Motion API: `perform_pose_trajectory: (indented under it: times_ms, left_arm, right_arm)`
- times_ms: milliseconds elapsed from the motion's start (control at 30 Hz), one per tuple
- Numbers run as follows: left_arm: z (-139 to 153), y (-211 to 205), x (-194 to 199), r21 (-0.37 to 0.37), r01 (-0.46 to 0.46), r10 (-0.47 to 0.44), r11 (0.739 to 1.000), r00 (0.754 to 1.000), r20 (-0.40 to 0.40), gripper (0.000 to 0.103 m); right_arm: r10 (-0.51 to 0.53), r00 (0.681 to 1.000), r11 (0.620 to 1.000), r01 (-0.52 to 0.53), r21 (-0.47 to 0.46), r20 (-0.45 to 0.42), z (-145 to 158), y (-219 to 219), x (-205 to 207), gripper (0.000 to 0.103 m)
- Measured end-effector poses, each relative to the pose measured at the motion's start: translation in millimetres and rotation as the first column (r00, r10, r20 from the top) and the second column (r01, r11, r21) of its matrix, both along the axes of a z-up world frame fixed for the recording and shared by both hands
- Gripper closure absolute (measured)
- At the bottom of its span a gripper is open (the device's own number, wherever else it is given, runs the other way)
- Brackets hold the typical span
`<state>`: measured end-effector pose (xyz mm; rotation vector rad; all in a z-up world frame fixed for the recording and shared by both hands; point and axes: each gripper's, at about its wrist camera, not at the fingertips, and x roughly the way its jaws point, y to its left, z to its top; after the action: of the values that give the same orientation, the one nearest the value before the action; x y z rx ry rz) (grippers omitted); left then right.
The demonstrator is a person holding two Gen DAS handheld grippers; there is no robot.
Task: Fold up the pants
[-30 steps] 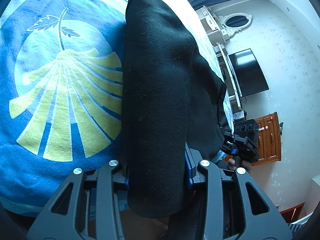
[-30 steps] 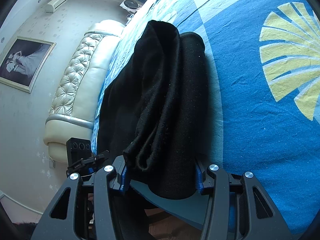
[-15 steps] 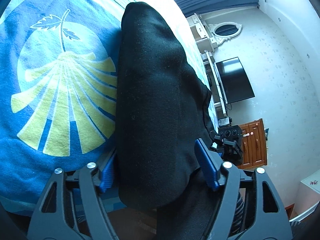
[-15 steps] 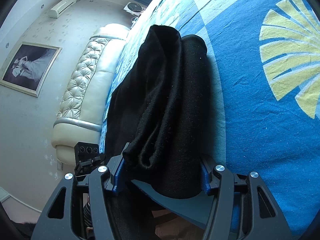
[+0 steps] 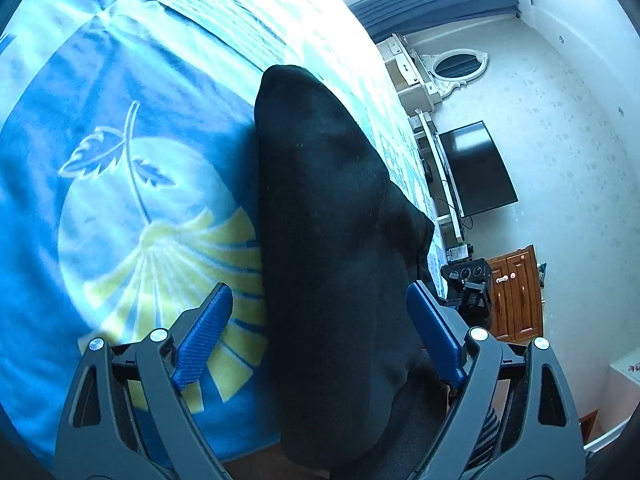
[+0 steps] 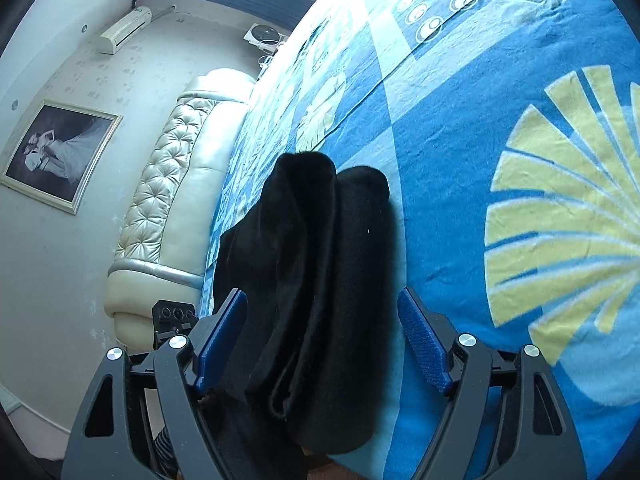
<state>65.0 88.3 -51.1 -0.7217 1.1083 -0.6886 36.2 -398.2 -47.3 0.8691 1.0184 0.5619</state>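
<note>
The black pants (image 5: 328, 216) lie folded in a long thick bundle on the blue patterned bedspread (image 5: 120, 184), their near end hanging over the bed's edge. My left gripper (image 5: 319, 289) straddles that end with its jaws opening. Its left pad (image 5: 204, 332) stands clear of the cloth and its right pad (image 5: 434, 340) is close beside it. In the right wrist view the pants (image 6: 320, 240) show their layered fold edges. My right gripper (image 6: 322, 294) straddles them too, jaws opening, and neither pad presses on the cloth. Each view shows the other gripper small beside the bed (image 5: 468, 280) (image 6: 172, 316).
A padded cream headboard (image 6: 180, 200) and a framed picture (image 6: 56, 152) are to the left in the right wrist view. A television (image 5: 476, 172), a white mirror (image 5: 456, 68) and a wooden cabinet (image 5: 516, 292) line the wall in the left wrist view.
Both grippers' jaws have spread wide and let go of the pants. Both have drawn back a little, so the bundle looks smaller and lies on the bed.
</note>
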Motion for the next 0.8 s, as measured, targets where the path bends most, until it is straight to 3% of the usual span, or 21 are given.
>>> perform_pose_trajectory:
  times_ms: [133, 233, 333, 400, 433, 467, 533, 667, 800]
  left_arm:
    - [0, -11, 36, 0.027, 0.020, -0.020, 0.999, 1.000, 0.009, 0.015]
    - [-7, -12, 59, -0.020, 0.020, -0.021, 1.000, 0.999, -0.030, 0.014]
    - [-14, -12, 73, -0.045, 0.003, -0.005, 0.999, 0.998, -0.055, 0.014]
    - [-13, -17, 76, -0.020, 0.010, -0.011, 1.000, 0.999, -0.039, 0.017]
    - [-12, -21, 75, 0.018, 0.016, -0.016, 1.000, 1.000, -0.024, 0.031]
    - [-12, -27, 75, 0.063, 0.033, -0.032, 0.997, 0.999, -0.016, 0.052]
    - [-14, -30, 73, 0.107, 0.033, -0.032, 0.994, 0.999, -0.006, 0.061]
    - [-9, -26, 74, 0.094, 0.014, -0.013, 0.995, 1.000, -0.006, 0.074]
    - [1, -25, 80, 0.135, 0.016, -0.019, 0.991, 1.000, 0.024, 0.079]
  right_arm:
    - [-0.021, 1.000, 0.998, 0.021, 0.061, -0.003, -7, 4, 32, 0.025]
    - [-0.016, 1.000, 0.998, 0.017, 0.056, -0.018, -9, 10, 48, 0.024]
    - [0.019, 1.000, 1.000, -0.019, -0.005, -0.019, -6, 21, 55, 0.023]
    - [0.048, 0.999, 0.996, -0.050, -0.081, -0.024, -3, 30, 56, 0.027]
    - [0.052, 0.998, 0.992, -0.055, -0.113, -0.026, -2, 35, 56, 0.038]
    - [0.052, 0.998, 0.991, -0.057, -0.123, -0.040, -4, 38, 56, 0.046]
    - [0.039, 0.999, 0.992, -0.043, -0.119, -0.035, -5, 39, 55, 0.056]
    - [0.029, 1.000, 0.991, -0.028, -0.131, 0.005, 8, 42, 53, 0.062]
    - [0.036, 0.998, 0.993, -0.031, -0.118, 0.047, 21, 46, 61, 0.065]
